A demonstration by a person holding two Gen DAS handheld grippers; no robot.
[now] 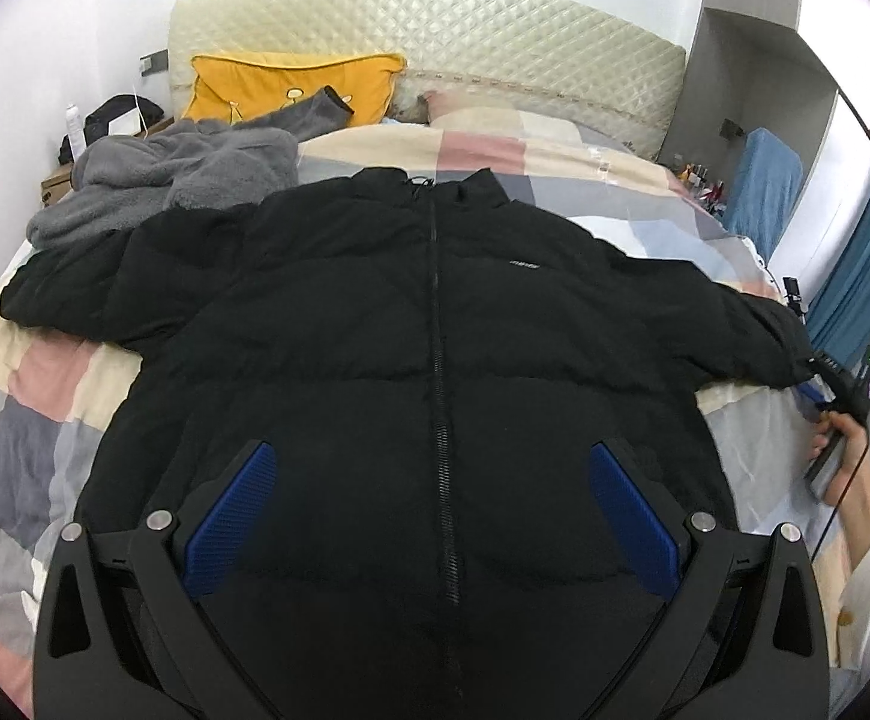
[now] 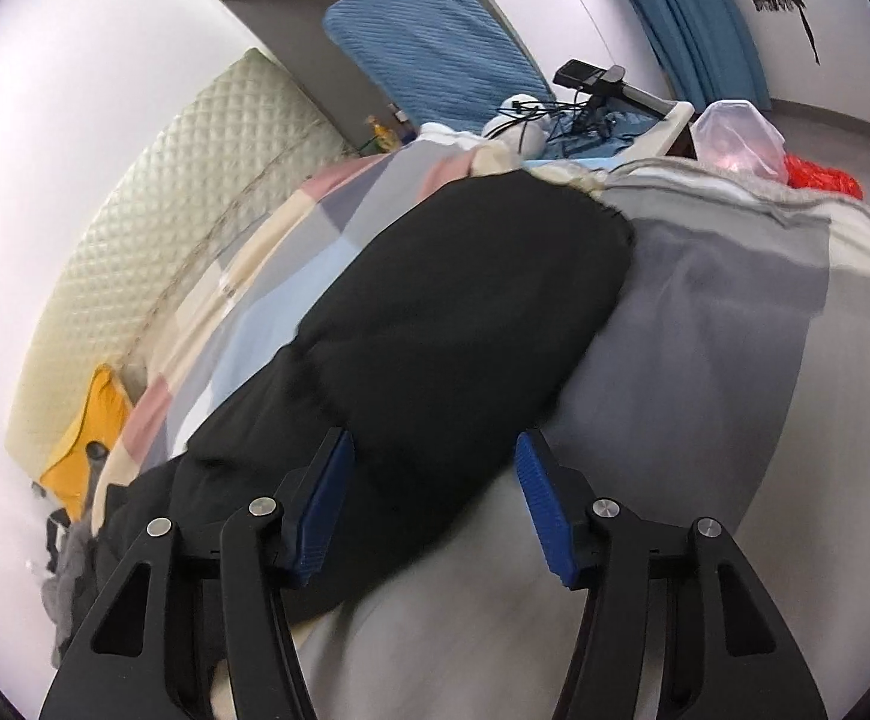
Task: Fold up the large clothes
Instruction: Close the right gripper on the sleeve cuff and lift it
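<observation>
Across the patchwork bed (image 1: 45, 396) lies the black jacket (image 1: 435, 312), sleeves outstretched. Nearest the right gripper (image 2: 432, 498), half-open and empty, its right sleeve (image 2: 465, 312) runs lengthwise straight ahead; the left gripper (image 1: 432, 480) hovers wide over the hem.

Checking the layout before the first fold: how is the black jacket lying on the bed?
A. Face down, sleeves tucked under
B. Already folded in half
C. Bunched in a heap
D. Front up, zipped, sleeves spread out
D: the jacket shows its closed zipper facing up, with both sleeves stretched sideways across the bed.
</observation>
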